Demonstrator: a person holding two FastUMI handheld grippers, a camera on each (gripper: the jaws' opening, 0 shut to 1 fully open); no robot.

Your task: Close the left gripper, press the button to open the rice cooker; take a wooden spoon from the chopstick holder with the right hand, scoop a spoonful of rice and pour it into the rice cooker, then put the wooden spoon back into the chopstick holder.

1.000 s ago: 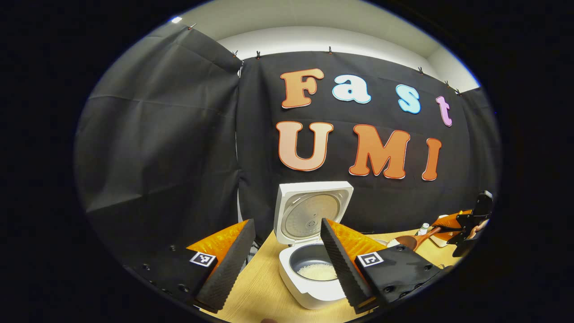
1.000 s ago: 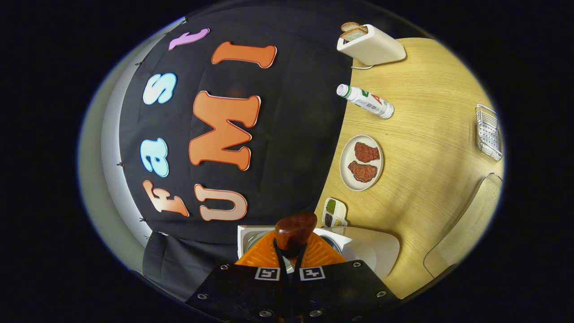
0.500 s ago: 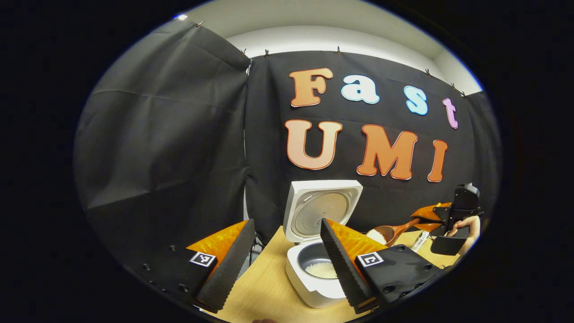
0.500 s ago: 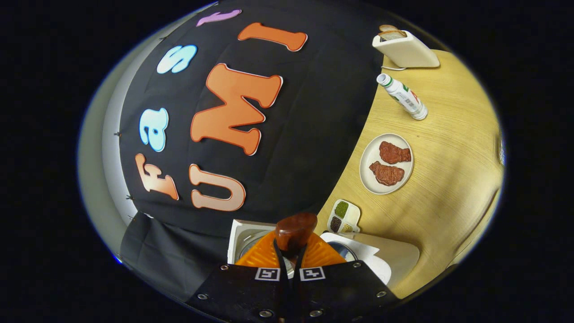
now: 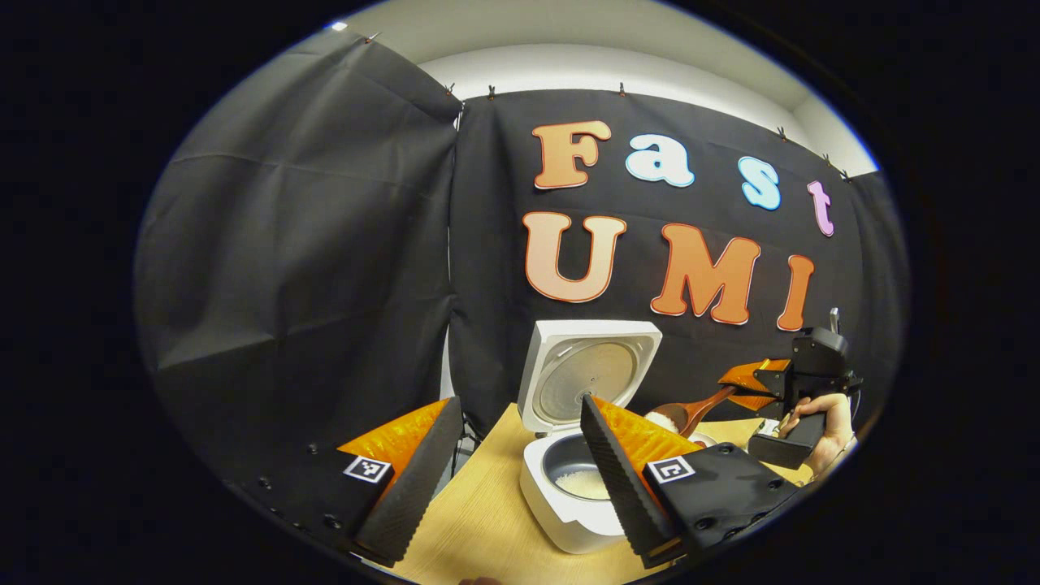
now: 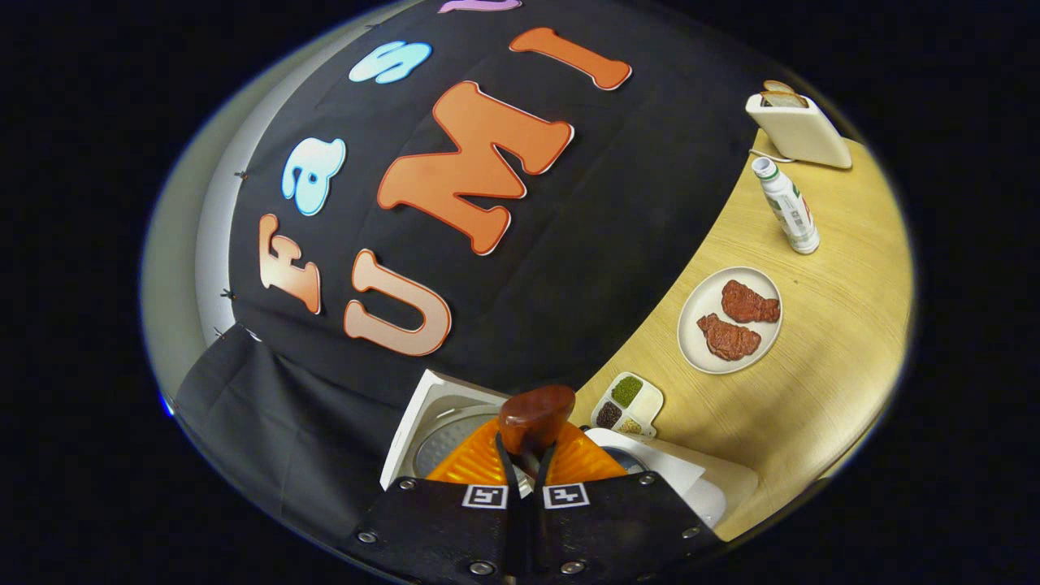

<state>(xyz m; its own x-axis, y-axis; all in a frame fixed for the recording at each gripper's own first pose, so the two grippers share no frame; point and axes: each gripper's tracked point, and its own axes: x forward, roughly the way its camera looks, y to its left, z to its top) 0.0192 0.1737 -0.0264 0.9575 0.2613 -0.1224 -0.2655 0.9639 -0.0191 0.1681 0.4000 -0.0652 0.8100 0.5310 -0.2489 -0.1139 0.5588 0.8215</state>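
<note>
**Loaded spoon at the cooker rim: spill hazards**

In the left gripper view, the rice cooker (image 5: 581, 455) stands at lower centre of the frame on the bench (image 5: 479, 520), lid raised, with a patch of rice visible in the inner pot. The left gripper (image 5: 520, 471) hangs in the foreground at the bottom of the frame; its jaws stand wide apart and hold nothing.

At the right edge of the same view, a hand (image 5: 821, 422) holds the right gripper (image 5: 743, 382). Its jaws are clamped on the handle of the wooden spoon (image 5: 691, 410). The bowl carries a heap of rice and sits just to the right of the cooker, near its rim; the left gripper's finger hides part of it. In the right gripper view, the spoon handle end (image 6: 536, 414) shows between the closed jaws at bottom centre, with the open cooker lid (image 6: 431, 422) behind.

Judged step: carrying the scoop over the pot, pour not yet made.

Hazards from here:
- Tilting the spoon before the bowl clears the rim would drop rice on the bench.
- A round handle may rotate in the jaws and tip the load early.
- The raised lid stands close behind; an overshoot could strike it.
- The seasoning tray (image 6: 626, 402) lies near the cooker and could catch stray grains.
</note>
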